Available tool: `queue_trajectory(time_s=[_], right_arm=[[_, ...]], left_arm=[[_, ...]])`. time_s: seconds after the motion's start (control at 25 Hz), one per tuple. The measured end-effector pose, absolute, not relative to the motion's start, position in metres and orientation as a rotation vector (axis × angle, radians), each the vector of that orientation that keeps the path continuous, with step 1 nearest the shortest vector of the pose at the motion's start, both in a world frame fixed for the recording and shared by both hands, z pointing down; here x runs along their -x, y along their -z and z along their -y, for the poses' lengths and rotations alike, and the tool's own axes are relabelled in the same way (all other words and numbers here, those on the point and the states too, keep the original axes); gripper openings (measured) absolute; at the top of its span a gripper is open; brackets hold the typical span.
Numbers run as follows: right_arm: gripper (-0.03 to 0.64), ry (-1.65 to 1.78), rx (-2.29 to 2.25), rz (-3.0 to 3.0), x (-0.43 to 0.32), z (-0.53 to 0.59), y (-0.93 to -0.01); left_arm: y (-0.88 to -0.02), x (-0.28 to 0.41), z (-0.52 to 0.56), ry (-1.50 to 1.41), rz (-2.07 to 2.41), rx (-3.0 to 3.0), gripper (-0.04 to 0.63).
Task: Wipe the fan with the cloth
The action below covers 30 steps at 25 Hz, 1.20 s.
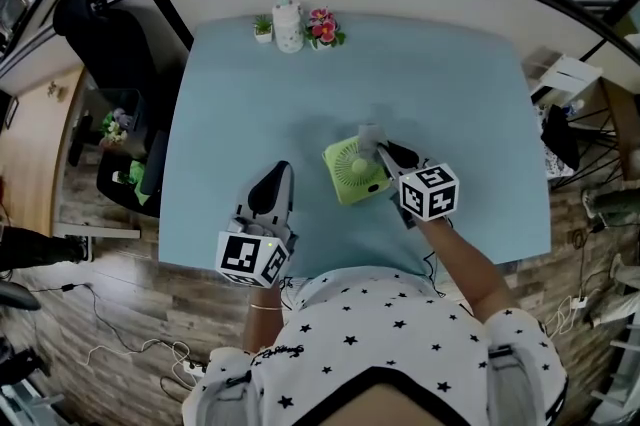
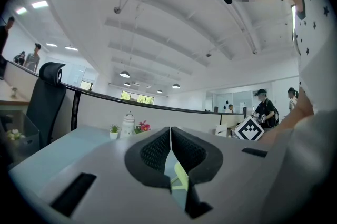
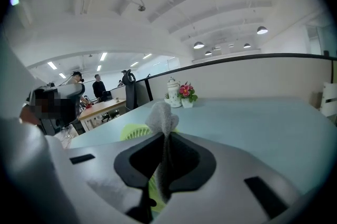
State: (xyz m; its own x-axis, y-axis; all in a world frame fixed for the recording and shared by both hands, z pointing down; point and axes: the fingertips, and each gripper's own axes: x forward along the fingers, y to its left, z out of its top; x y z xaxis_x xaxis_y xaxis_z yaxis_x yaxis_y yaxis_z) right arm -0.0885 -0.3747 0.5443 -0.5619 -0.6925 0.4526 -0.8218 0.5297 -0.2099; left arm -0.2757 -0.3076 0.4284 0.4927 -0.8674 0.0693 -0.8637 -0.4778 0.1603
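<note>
The pale blue table (image 1: 450, 94) fills the middle of the head view, and just below its centre sits the green fan (image 1: 350, 172), its round grille showing. The left gripper (image 1: 281, 170) lies lower left of the fan and apart from it, jaws pressed together with nothing between them. The right gripper (image 1: 384, 152), at the fan's right edge, is clamped on the grey cloth (image 1: 370, 136), whose bunched end stands past the jaw tips over the fan's upper right rim. Smallest, a white jar (image 1: 288, 26) stands between a green plant (image 1: 263, 27) and pink flowers (image 1: 323, 28) at the table's top edge.
</note>
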Motion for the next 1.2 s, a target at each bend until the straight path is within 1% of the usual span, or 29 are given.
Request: queue_trajectory(time_s=[0.16,0.4,0.6,0.88,1.0,1.2], right_arm=[[0.029,-0.601,-1.304,2.410,0.073,0.374,-0.553],[0.029,-0.588,-1.330,2.446,0.078,0.371,-0.541],[0.029,-0.560,-1.234,2.558,0.112,0.354,-0.522],[0.029,-0.583,-1.006,2.601,0.173,0.323,-0.542],[0.029,-0.584,-0.949,2.587,0.183,0.313,-0.554],[0.029,-0.583,-0.964,2.545,0.179,0.314,-0.567]], left_arm=[[-0.427,0.275,0.305,0.035,1.497,-2.563,0.032],[-0.427,0.273,0.298,0.034,1.490,-2.566,0.032],[-0.427,0.274,0.291,0.030,1.493,-2.564,0.032],[-0.426,0.284,0.278,0.013,1.521,-2.555,0.032],[-0.426,0.288,0.273,0.003,1.535,-2.549,0.032],[-0.425,0.295,0.268,-0.005,1.553,-2.541,0.032]])
